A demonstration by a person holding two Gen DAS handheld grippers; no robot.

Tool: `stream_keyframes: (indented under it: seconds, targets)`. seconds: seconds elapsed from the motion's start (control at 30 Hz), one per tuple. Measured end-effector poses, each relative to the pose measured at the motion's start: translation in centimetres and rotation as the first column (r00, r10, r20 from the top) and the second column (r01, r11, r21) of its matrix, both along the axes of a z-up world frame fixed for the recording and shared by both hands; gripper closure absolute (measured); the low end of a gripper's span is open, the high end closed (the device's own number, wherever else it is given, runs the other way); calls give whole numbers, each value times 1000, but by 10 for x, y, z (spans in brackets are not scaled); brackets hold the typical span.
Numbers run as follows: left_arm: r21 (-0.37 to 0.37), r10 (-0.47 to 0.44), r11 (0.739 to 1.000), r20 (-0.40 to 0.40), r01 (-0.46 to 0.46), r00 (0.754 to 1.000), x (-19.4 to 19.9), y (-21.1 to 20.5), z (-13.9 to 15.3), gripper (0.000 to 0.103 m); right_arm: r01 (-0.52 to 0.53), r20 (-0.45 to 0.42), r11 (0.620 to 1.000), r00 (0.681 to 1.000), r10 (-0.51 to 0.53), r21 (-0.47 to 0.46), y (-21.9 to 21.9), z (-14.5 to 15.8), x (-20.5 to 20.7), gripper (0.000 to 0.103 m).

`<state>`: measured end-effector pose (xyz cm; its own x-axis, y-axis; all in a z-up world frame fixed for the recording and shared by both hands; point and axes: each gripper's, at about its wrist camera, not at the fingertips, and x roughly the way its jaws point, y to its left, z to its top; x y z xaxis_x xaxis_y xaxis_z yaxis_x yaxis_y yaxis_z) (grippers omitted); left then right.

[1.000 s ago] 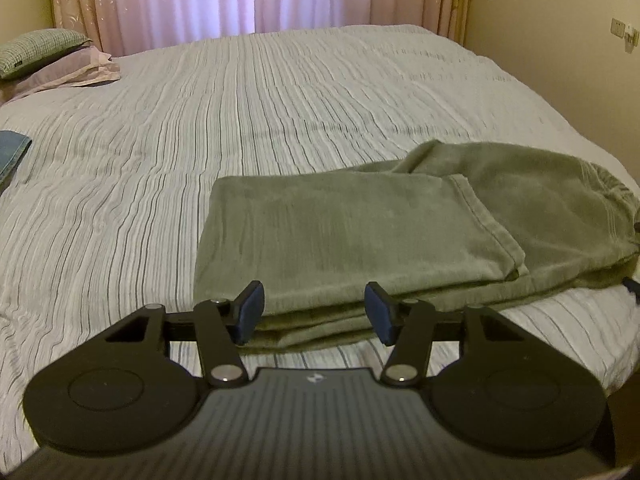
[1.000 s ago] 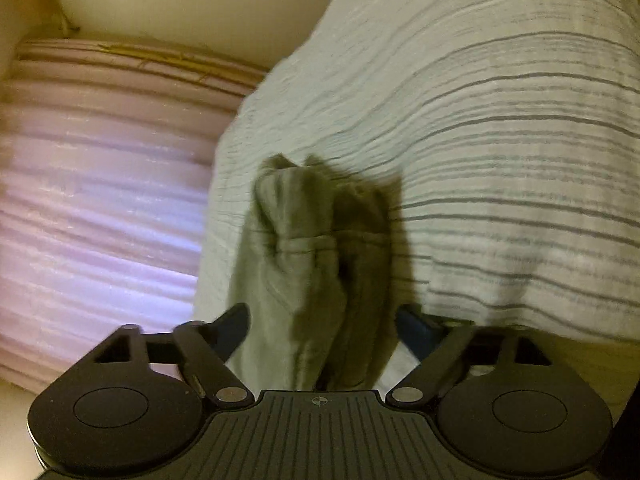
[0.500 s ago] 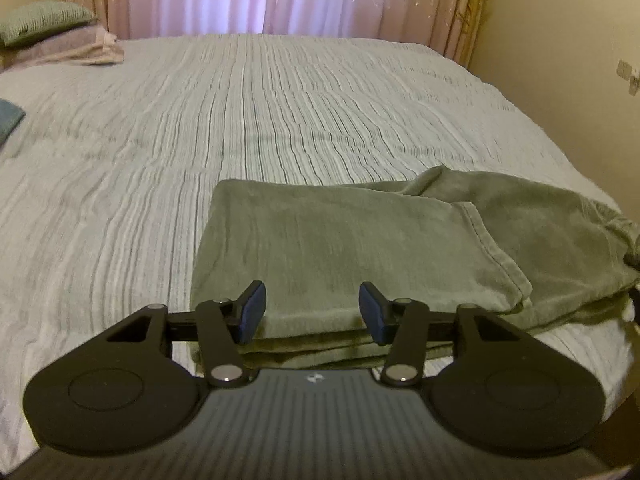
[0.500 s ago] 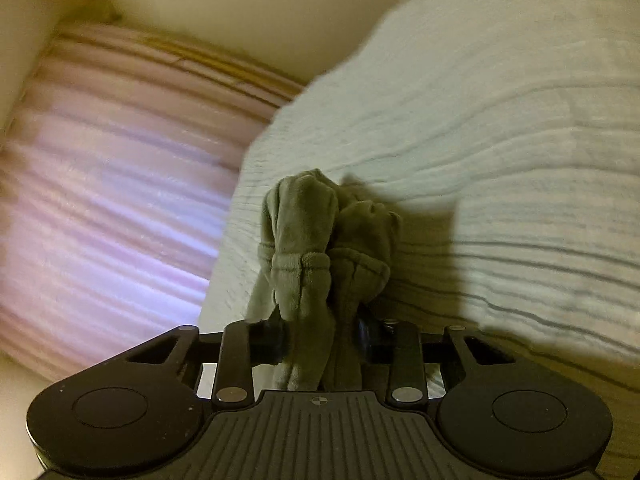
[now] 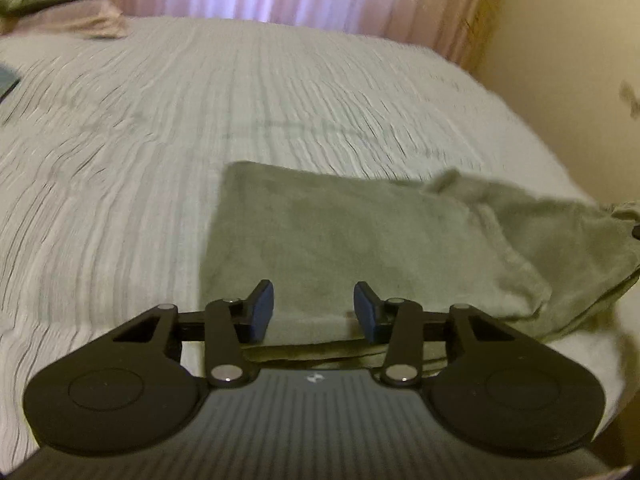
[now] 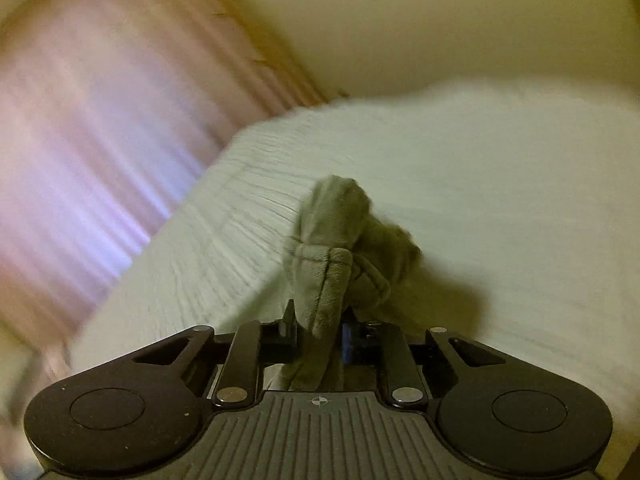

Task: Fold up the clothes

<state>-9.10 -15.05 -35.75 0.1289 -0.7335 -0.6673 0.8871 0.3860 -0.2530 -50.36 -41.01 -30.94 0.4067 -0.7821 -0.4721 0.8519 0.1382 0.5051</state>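
Currently the striped bed [image 5: 280,92] carries the olive-green garment [image 5: 340,236], folded flat near the near edge toward the right side. Right gripper [image 6: 320,338]: fingers closing tight on a bunched end of it, lifted off the bed. Left gripper [image 5: 314,306]: fingers closing, gap narrow, over the folded edge, pinching nothing.
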Motion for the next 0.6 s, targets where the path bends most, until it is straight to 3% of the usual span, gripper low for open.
stream_keyframes:
  seconds: [0.07,0.13,0.2,0.27,0.37,0.47,0.53,0.57,0.6]
  targets:
    - [-30,42,999,-37,-44,998,14,14,6,65,-86,-119,988,990,71,-130,15,31,41,86]
    - [-56,88,994,-75,-92,993,30,31,11,65,-207,-235,944,961,146,-259,35,59,88,86]
    - [-75,130,988,-107,-138,986,45,49,14,66,-354,-345,863,910,230,-361,66,76,137,86]
    - [-87,170,979,-136,-182,976,58,66,14,66,-502,-456,749,838,299,-432,106,76,181,86]
    - [-88,210,969,-184,-229,960,73,88,9,66,-725,-624,513,675,394,-460,169,55,237,86]
    - [-63,233,966,-224,-252,947,82,102,-2,66,-900,-737,321,427,523,-294,214,2,275,85]
    - [-45,241,965,-245,-260,939,85,110,-9,66,-959,-791,259,249,559,-119,240,-47,289,85]
    - [-38,243,965,-256,-261,936,86,113,-12,66,-969,-813,239,183,553,-55,250,-70,294,85]
    - [-31,246,964,-266,-263,932,88,115,-15,66,-970,-836,233,184,518,-69,256,-82,293,85]
